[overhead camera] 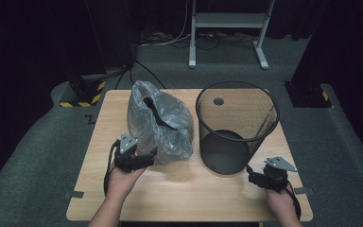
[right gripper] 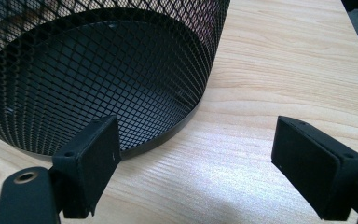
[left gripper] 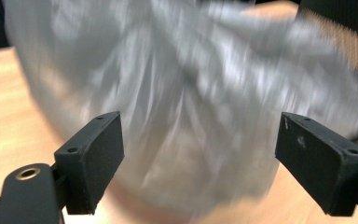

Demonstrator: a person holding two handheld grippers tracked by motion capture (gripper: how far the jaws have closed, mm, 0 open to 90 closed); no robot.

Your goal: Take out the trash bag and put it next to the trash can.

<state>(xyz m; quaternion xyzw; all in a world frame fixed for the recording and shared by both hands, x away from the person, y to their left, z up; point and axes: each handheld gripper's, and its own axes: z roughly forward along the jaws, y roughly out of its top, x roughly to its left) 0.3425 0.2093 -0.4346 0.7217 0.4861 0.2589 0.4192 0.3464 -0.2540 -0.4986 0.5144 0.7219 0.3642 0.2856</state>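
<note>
A crumpled, translucent grey plastic bag (overhead camera: 158, 125) stands on the wooden table (overhead camera: 179, 189), left of a black wire-mesh bin (overhead camera: 236, 127) that stands upright. My left gripper (overhead camera: 139, 150) is at the bag's near lower side, open. In the left gripper view the blurred bag (left gripper: 191, 93) lies just beyond the wide-apart jaws of the left gripper (left gripper: 196, 163), with nothing pressed between them. My right gripper (overhead camera: 258, 172) rests low on the table near the bin's front right base, open. In the right gripper view the bin (right gripper: 98, 84) sits ahead and left of the right gripper (right gripper: 196, 163), apart from it.
The mesh bin's edge (left gripper: 349, 42) shows at the upper right behind the bag. A white metal stand (overhead camera: 229, 21) and cables lie on the floor beyond the table. A yellow-and-black striped base (overhead camera: 82, 97) sits off the far left corner. Bare tabletop (right gripper: 284, 70) runs right of the bin.
</note>
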